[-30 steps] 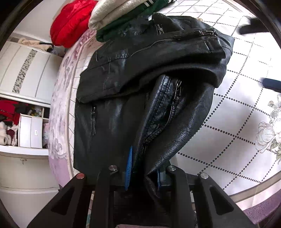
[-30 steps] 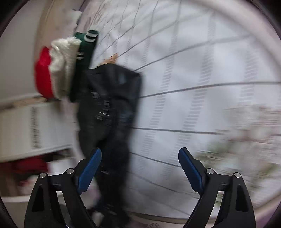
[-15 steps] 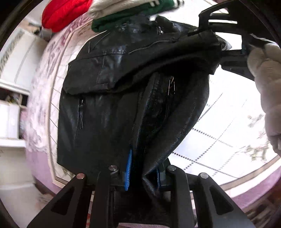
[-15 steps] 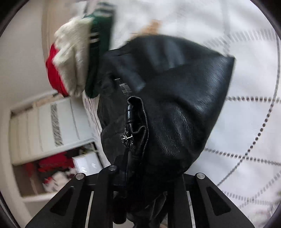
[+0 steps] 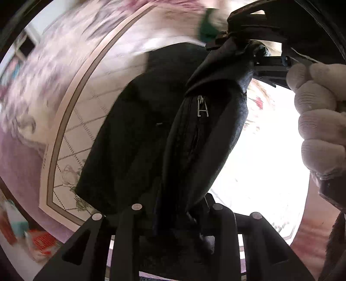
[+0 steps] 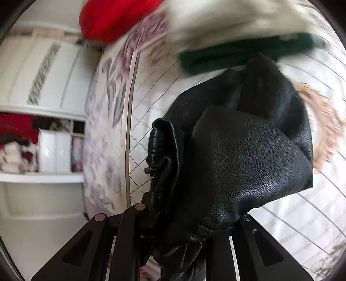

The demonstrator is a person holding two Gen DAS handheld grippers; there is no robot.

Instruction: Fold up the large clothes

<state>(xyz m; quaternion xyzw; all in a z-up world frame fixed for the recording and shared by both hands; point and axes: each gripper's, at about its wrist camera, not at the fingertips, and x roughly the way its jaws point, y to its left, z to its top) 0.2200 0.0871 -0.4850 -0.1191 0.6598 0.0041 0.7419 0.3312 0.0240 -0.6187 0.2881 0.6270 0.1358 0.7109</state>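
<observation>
Both grippers clamp the black jacket (image 6: 248,155) lifted over the bed (image 6: 302,216), left gripper (image 5: 177,213) w/ jaws easing open, right gripper (image 6: 183,218) tight; keep edges level & lay it down w/o bunching

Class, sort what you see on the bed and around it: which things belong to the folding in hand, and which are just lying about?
In the job:
black jacket
left gripper, opening, jacket between its fingers
right gripper, shut on the jacket

Lying about:
red garment
cream garment
green garment
bedspread
shelves
</observation>
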